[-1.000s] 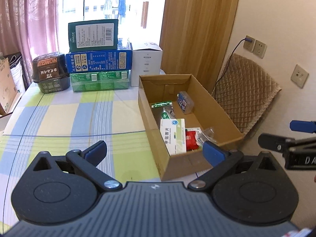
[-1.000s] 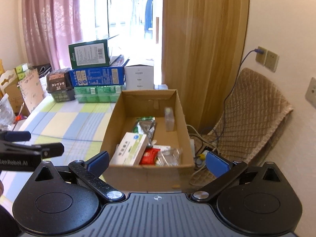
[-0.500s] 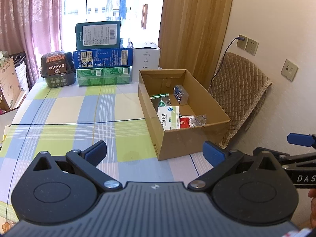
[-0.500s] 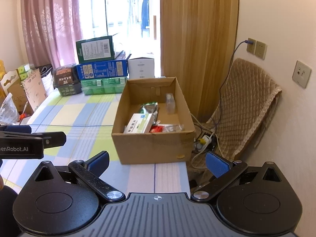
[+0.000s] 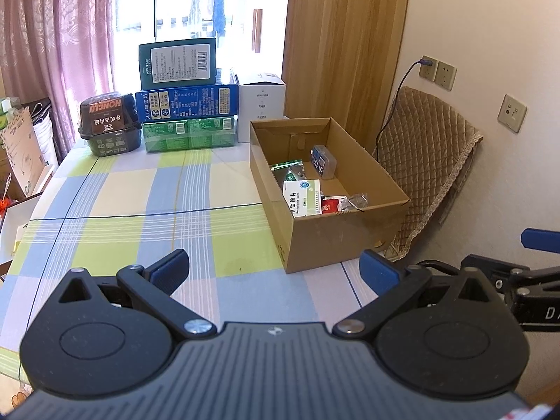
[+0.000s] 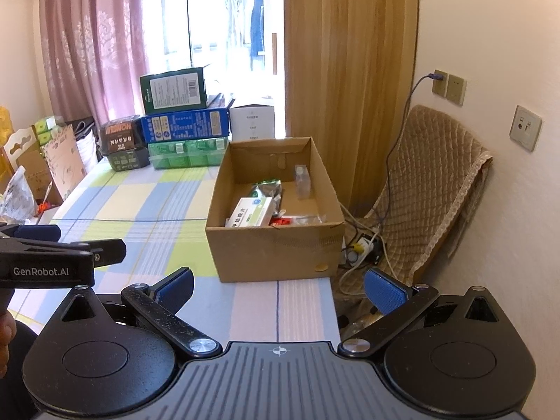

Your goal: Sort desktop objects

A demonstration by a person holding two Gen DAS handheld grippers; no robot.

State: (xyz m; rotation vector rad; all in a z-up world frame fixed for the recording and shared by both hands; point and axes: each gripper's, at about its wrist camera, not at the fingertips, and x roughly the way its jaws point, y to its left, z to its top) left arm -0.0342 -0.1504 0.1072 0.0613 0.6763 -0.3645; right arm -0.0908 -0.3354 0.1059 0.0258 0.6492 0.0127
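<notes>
On the table point(image 5: 115, 206), under a checked cloth of blue, yellow and green, a cardboard box point(image 5: 344, 234) sits at the right edge, open-topped. Inside it: a white-and-green medicine carton point(image 5: 301, 197) leaning near the front, a green foil packet point(image 5: 287, 171) behind it, a small clear case point(image 5: 323, 157) toward the back, a red sachet point(image 5: 330, 205) and a clear crinkled wrapper point(image 5: 355, 201) by the front wall.

Left gripper point(image 5: 274, 271): fingers spread wide, nothing between them, held above the near part of the table. Right gripper point(image 6: 280, 288): fingers likewise released and empty, over the table's near right corner, facing the box front. Each gripper shows in the other's view, at the frame edge.

Back of table, by the window: stacked boxes point(image 5: 187, 103) with dark green on blue on pale green, a dark noodle bowl point(image 5: 106, 126) to their left, a white box point(image 5: 261, 105) to their right. Beyond the table, a quilted brown chair point(image 6: 430, 189) stands against the wall, with wall sockets point(image 6: 449, 87) above it and a cable plugged in.
</notes>
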